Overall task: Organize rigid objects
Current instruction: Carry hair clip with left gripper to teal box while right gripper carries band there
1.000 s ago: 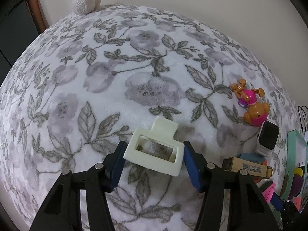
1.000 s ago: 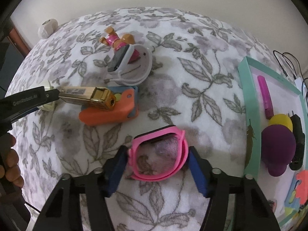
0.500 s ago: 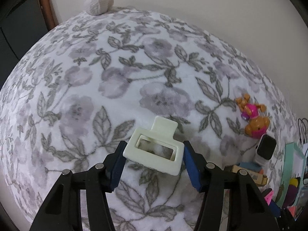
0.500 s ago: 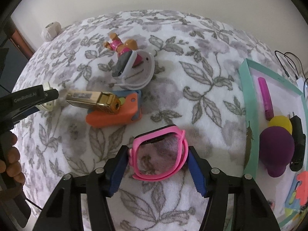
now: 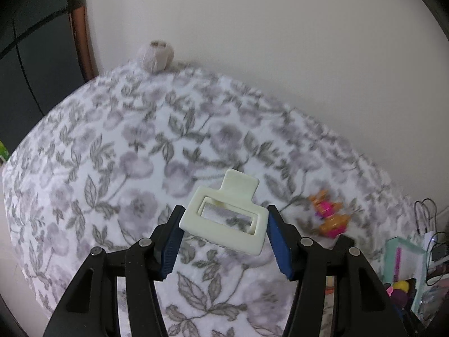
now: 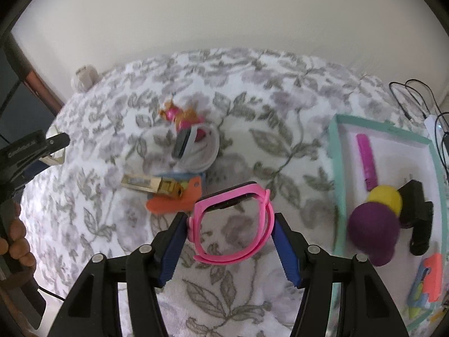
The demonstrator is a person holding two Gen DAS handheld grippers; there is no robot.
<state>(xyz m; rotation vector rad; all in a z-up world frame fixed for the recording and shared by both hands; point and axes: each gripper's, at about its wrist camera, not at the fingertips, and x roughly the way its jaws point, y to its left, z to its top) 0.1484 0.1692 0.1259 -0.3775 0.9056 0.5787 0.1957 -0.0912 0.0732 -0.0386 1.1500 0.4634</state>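
My left gripper [image 5: 224,234] is shut on a cream hair claw clip [image 5: 224,221] and holds it above the floral blanket [image 5: 112,168]. My right gripper [image 6: 231,234] is shut on a pink smartwatch [image 6: 233,224] and holds it above the blanket, left of a teal-rimmed tray [image 6: 335,185]. The tray holds a magenta stick [image 6: 367,163], a purple and yellow toy [image 6: 376,230], a black item [image 6: 418,216] and an orange piece [image 6: 432,278]. The left gripper [image 6: 31,151] with the clip also shows at the left edge of the right wrist view.
On the blanket lie a white smartwatch [image 6: 193,146], an orange and pink toy figure [image 6: 179,115], a gold box [image 6: 151,184] on an orange case [image 6: 174,202]. A pale round object [image 5: 155,56] sits at the far edge by the wall. Cables [image 6: 415,98] lie at the right.
Both grippers have risen higher above the blanket with their objects held. The left view has tilted up toward the wall.
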